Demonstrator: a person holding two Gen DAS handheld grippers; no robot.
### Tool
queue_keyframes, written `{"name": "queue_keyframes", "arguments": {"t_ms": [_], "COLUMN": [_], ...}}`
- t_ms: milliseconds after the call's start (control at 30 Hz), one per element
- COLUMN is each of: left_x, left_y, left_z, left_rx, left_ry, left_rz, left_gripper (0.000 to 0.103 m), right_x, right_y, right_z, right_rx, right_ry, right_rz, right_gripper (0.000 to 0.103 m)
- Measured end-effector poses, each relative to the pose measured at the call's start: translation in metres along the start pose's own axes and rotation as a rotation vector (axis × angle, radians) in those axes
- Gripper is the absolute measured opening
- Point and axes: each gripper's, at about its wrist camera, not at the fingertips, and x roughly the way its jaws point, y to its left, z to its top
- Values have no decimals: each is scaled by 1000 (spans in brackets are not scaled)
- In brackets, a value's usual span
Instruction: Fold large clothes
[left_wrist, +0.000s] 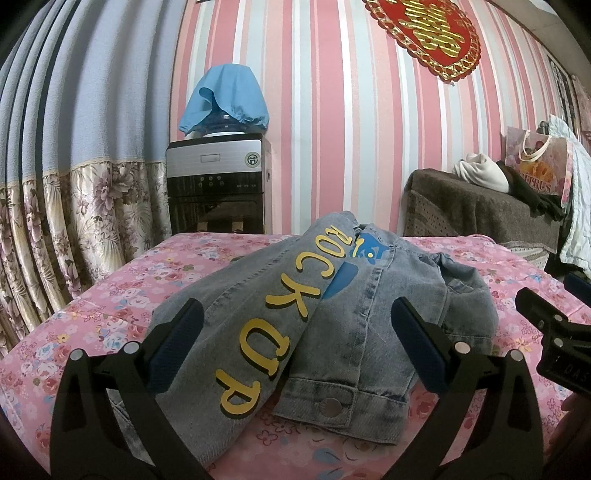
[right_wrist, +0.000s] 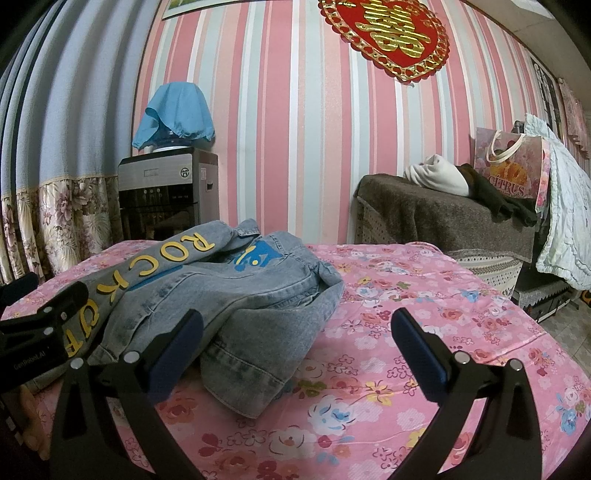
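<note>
A light-blue denim jacket (left_wrist: 343, 317) with yellow "ROCK UP" letters and a blue patch lies partly folded on the pink floral bed sheet (left_wrist: 110, 295). My left gripper (left_wrist: 297, 317) is open just above the jacket's near hem, one finger at each side of the lettered sleeve. The right wrist view shows the same jacket (right_wrist: 236, 295) at the left, its hem corner toward me. My right gripper (right_wrist: 295, 325) is open over the sheet (right_wrist: 424, 295); its left finger hangs over the jacket's right edge, and nothing is held. The right gripper's body also appears at the right edge of the left wrist view.
A water dispenser (left_wrist: 216, 181) with a blue cloth cover stands behind the bed at the striped wall. A brown-covered bench (right_wrist: 443, 218) at the right holds white and black clothes and a floral bag (right_wrist: 508, 166). Flowered curtains (left_wrist: 74, 206) hang on the left.
</note>
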Motion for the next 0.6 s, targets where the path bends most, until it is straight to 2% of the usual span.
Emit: {"name": "queue_keyframes", "arguments": {"t_ms": [600], "left_x": [1], "left_y": [1], "left_z": [-2], "left_rx": [0], "left_ry": [3], "left_rz": [0], "left_gripper": [100], "right_x": [-2], "right_y": [0], "right_z": [1], "right_rx": [1], "right_ry": [0], "right_rz": [-1], "right_gripper": [101]}}
